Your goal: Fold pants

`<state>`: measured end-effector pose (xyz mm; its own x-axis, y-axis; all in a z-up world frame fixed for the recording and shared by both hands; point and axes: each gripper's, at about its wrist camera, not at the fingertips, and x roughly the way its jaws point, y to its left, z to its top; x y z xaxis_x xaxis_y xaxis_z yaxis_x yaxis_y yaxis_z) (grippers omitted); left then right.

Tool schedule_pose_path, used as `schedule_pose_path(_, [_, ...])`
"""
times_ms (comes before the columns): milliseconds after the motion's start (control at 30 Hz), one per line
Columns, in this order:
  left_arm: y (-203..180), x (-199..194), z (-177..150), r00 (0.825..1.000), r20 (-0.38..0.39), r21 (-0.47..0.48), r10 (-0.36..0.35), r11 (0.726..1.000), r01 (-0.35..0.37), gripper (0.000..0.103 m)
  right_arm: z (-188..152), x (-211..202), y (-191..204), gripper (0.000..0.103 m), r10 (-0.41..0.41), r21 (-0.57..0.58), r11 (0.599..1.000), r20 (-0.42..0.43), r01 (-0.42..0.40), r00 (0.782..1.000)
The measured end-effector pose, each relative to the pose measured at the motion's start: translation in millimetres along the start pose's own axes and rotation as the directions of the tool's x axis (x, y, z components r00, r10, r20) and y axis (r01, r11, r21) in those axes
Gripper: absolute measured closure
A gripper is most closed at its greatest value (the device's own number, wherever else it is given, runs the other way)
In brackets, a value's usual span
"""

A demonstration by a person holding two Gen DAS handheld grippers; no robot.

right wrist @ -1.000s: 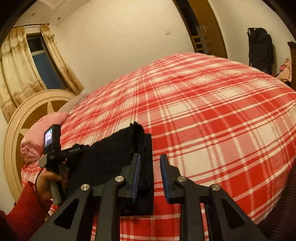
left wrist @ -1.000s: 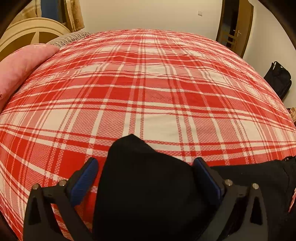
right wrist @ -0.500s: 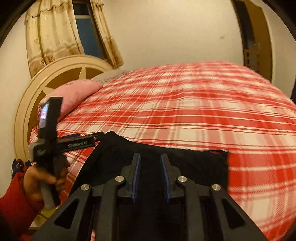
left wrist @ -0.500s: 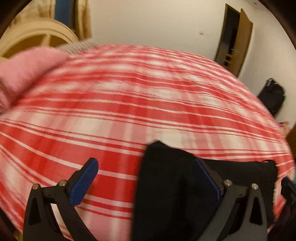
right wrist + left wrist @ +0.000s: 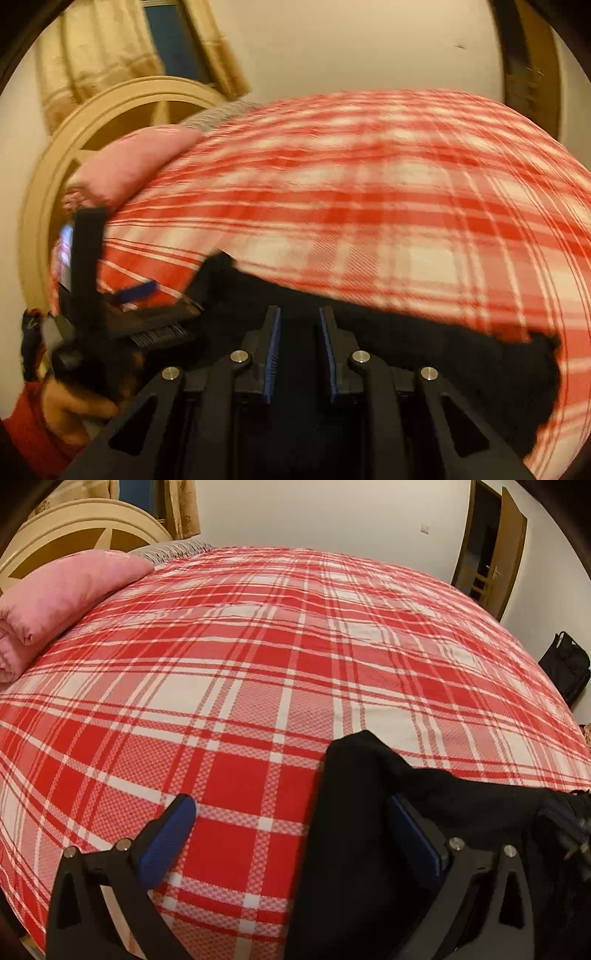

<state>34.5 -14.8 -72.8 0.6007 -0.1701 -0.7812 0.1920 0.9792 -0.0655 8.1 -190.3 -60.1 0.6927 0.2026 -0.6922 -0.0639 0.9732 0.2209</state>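
Black pants lay bunched at the near edge of the red plaid bedspread, partly folded. Left gripper had its jaws wide, cloth draped against the right pad only, nothing pinched. Right gripper stood over the dark fabric w/ jaws narrow, having just been closing; cloth sat between the pads, but whether they gripped it couldn't be told. Prob. mid-fold: next move needs a firm pinch, then carrying that edge across. Plenty of bare bed beyond; pink pillow well apart at left.
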Motion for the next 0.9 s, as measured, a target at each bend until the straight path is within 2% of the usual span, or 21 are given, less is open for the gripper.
schedule_pose_path(67, [-2,-4,-1,1.000,-0.012,0.009,0.011,1.000,-0.011,0.000,10,21,12,0.082,0.053,-0.037,0.998,-0.033,-0.054,0.998])
schedule_pose_path(100, [-2,-7,-2,1.000,-0.018,0.008,0.011,1.000,-0.011,0.000,11,31,15,0.082,0.054,-0.043,0.997,-0.059,-0.057,0.997])
schedule_pose_path(167, [0,-11,-4,0.999,-0.035,0.003,0.005,1.000,-0.005,0.000,9,59,12,0.082,-0.010,-0.033,0.999,-0.127,0.006,0.992])
schedule_pose_path(233, [6,-12,-7,0.999,-0.046,-0.002,0.028,1.000,-0.029,0.000,12,71,0,0.082,-0.008,0.031,0.999,-0.122,0.012,0.992])
schedule_pose_path(300, [14,-14,-9,0.999,-0.055,-0.023,-0.001,1.000,0.000,0.000,15,69,-12,0.082,0.011,0.126,0.992,-0.104,0.002,0.994])
schedule_pose_path(400, [15,-16,-10,0.999,-0.052,-0.020,0.000,1.000,-0.001,0.000,11,40,-20,0.082,0.030,0.173,0.985,-0.011,-0.028,0.999])
schedule_pose_path(500, [13,-19,-11,0.999,-0.042,0.001,0.017,1.000,-0.017,0.000,3,-4,-27,0.079,-0.001,0.167,0.986,0.099,-0.016,0.995])
schedule_pose_path(533, [11,-19,-10,0.999,-0.041,0.005,0.021,1.000,-0.021,0.000,-1,-18,-30,0.069,-0.015,0.164,0.986,0.126,-0.005,0.992])
schedule_pose_path(567, [10,-20,-10,0.999,-0.041,0.008,0.026,1.000,-0.026,0.000,-9,-38,-37,0.050,-0.052,0.163,0.986,0.158,0.026,0.986])
schedule_pose_path(633, [9,-23,-9,0.999,-0.040,0.008,0.028,1.000,-0.028,0.000,-23,-66,-51,0.033,-0.120,0.170,0.982,0.205,0.085,0.971])
schedule_pose_path(667, [9,-24,-9,0.999,-0.043,0.006,0.020,1.000,-0.020,0.000,-30,-78,-59,0.033,-0.150,0.178,0.978,0.220,0.111,0.964])
schedule_pose_path(767, [4,-35,-10,0.999,-0.027,0.003,-0.036,0.999,0.036,0.000,-52,-98,-96,0.031,-0.223,0.284,0.945,0.206,0.160,0.953])
schedule_pose_path(833, [-2,-40,-12,0.996,-0.005,0.008,-0.086,0.996,0.086,0.000,-68,-102,-119,0.031,-0.236,0.379,0.912,0.174,0.156,0.956])
schedule_pose_path(900, [-10,-38,-14,0.988,-0.023,0.017,-0.153,0.988,0.154,0.000,-87,-99,-135,0.031,-0.217,0.454,0.881,0.135,0.134,0.967])
